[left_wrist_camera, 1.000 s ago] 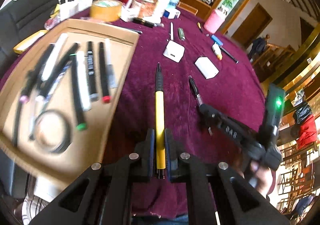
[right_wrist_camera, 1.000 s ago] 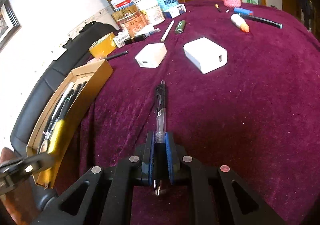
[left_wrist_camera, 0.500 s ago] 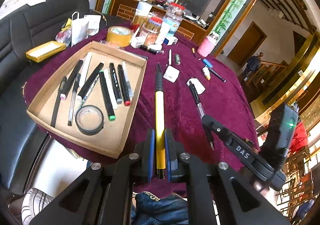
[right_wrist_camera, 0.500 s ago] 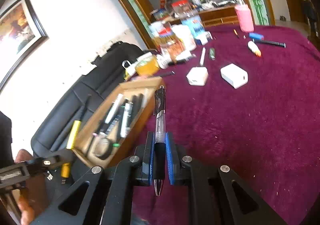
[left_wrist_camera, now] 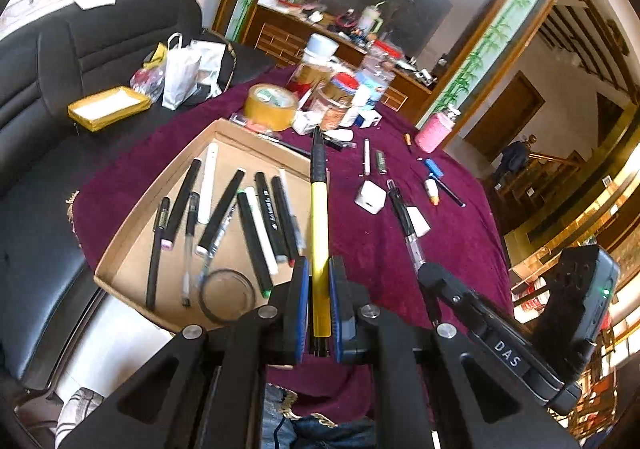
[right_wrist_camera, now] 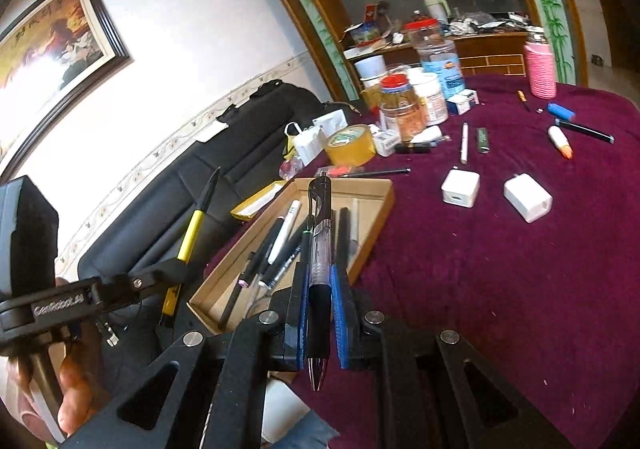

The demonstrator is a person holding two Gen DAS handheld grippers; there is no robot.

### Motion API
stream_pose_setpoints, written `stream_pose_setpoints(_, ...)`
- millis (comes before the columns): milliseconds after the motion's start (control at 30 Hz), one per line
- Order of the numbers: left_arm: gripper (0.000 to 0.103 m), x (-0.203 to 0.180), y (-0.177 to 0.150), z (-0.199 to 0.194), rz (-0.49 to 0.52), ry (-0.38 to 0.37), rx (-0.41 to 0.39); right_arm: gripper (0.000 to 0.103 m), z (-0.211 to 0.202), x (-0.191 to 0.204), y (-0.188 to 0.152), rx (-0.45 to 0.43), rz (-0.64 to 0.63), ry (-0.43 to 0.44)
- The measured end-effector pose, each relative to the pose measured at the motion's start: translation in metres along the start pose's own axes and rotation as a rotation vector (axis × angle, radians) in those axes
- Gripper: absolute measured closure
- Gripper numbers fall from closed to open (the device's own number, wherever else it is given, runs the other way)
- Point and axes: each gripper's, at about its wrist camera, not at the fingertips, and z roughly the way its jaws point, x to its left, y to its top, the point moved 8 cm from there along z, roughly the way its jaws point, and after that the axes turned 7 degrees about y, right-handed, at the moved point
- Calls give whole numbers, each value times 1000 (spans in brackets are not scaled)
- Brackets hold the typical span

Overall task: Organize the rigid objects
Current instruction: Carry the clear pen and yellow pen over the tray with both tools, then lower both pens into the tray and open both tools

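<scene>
A yellow pen [left_wrist_camera: 319, 217], clamped in the left gripper [left_wrist_camera: 319, 305], and a black pen [right_wrist_camera: 320, 249], clamped in the right gripper [right_wrist_camera: 319, 313], are held in closed jaws above a cardboard tray [left_wrist_camera: 132, 249] of markers. The tray sits at the edge of a worktop [right_wrist_camera: 500, 269] draped in maroon velvet, with chargers, jars and tape scattered beyond. A black sofa [left_wrist_camera: 52, 61] lines the white wall.

Two white chargers [right_wrist_camera: 460, 187], one tape roll [right_wrist_camera: 351, 145], one cardboard tray [left_wrist_camera: 132, 249], two held pens [left_wrist_camera: 319, 209].
</scene>
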Motion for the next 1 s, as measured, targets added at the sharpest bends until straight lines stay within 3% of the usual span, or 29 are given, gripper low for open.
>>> stream_pose_setpoints(367,93,56,27,82,-66,53,115,91,103,-12,8,137,-4,3)
stream_pose_setpoints(567,93,65,24,116,-58,76,178,91,145,-19,4,189,15,18)
stream_pose_setpoints(1000,93,59,7,154,-26,113,267,91,168,-36,2,192,-12,-79)
